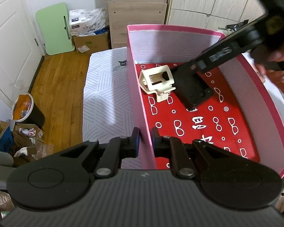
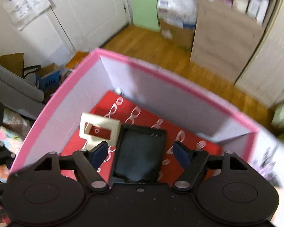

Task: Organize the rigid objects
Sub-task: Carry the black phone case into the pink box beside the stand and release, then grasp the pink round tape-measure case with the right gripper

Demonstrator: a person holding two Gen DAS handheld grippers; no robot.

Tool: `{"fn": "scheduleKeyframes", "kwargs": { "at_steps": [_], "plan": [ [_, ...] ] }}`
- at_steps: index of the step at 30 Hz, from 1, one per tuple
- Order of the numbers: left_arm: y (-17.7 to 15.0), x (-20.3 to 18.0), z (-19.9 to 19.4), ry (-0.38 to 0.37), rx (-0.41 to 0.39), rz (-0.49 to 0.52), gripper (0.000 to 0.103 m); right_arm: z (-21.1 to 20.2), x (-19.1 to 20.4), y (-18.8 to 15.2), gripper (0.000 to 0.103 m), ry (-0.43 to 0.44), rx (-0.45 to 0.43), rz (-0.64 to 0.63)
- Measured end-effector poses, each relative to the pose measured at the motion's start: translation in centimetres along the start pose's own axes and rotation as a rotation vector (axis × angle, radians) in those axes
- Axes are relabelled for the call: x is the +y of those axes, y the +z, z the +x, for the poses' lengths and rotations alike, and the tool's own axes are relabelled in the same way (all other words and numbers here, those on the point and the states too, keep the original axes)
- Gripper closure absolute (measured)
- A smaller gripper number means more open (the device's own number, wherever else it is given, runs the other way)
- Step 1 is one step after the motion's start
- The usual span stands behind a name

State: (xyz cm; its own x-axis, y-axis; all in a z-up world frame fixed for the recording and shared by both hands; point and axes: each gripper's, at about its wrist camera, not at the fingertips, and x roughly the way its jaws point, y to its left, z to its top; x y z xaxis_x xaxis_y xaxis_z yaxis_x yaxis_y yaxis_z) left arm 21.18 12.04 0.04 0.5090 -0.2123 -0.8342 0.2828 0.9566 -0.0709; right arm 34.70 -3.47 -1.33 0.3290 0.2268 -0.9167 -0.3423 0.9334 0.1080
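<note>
black tray: between spread fingers of right gripper, long axis toward 12 o'clock; beige holder at 10. left gripper clenched on pink box wall.

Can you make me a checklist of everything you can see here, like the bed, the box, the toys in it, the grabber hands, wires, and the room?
Surface: a bed sheet with grey stripes and a cat drawing, under the box.
Job's things: a pink box with a red patterned floor; inside, a cream plastic frame lies right beside a black tray.
Clutter: nothing seen in the box besides those two.
Grippers: left gripper is closed on the box's side wall, one finger each side. Right gripper is open, with the tray between its fingers, not pinched.
Cables: nothing seen.
Surroundings: wooden floor, white door, green board, cardboard boxes, a full bin, a shelf with jars.
</note>
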Motion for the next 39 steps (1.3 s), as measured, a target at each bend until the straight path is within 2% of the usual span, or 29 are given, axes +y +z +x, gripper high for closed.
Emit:
{"fn": "scheduleKeyframes", "kwargs": {
  "at_steps": [3, 5, 9, 13, 16, 21, 26, 30, 33, 37, 39],
  "plan": [
    [0.0, 0.0, 0.0, -0.001, 0.001, -0.001, 0.092, -2.5, -0.3, -1.5, 0.023, -0.020, -0.112, -0.037],
    [0.0, 0.1, 0.0, 0.001, 0.002, 0.000, 0.092, -4.1, -0.7, -2.3, 0.023, -0.003, -0.187, -0.051],
    [0.0, 0.0, 0.1, 0.007, 0.007, 0.002, 0.092, -7.5, -1.9, -5.6, 0.021, -0.006, -0.346, -0.072],
    [0.1, -0.1, 0.0, 0.008, 0.009, -0.005, 0.092, -9.3, -4.0, -7.8, 0.021, -0.030, -0.407, -0.065],
    [0.0, 0.3, 0.0, -0.003, 0.005, -0.035, 0.092, -10.1, -6.2, -10.0, 0.021, 0.007, -0.452, 0.012],
    [-0.2, 0.1, -0.2, 0.011, -0.003, -0.045, 0.092, -10.4, -9.2, -13.5, 0.021, 0.008, -0.430, 0.066],
    [-0.1, -0.3, -0.5, 0.026, -0.001, -0.048, 0.092, -9.8, -12.7, -17.1, 0.021, 0.062, -0.375, 0.180],
    [-0.1, -0.7, -0.5, 0.044, 0.001, -0.041, 0.092, -8.9, -14.4, -19.5, 0.024, 0.079, -0.381, 0.252],
    [0.0, -0.9, -0.5, 0.056, 0.003, -0.039, 0.092, -8.5, -15.0, -20.7, 0.024, 0.037, -0.421, 0.248],
    [0.0, -1.1, -0.5, 0.068, 0.006, -0.032, 0.092, -7.7, -15.6, -21.3, 0.024, -0.064, -0.468, 0.209],
    [0.0, -1.1, -0.5, 0.070, 0.010, -0.037, 0.092, -7.0, -16.5, -21.2, 0.024, -0.085, -0.464, 0.211]
  ]
}}
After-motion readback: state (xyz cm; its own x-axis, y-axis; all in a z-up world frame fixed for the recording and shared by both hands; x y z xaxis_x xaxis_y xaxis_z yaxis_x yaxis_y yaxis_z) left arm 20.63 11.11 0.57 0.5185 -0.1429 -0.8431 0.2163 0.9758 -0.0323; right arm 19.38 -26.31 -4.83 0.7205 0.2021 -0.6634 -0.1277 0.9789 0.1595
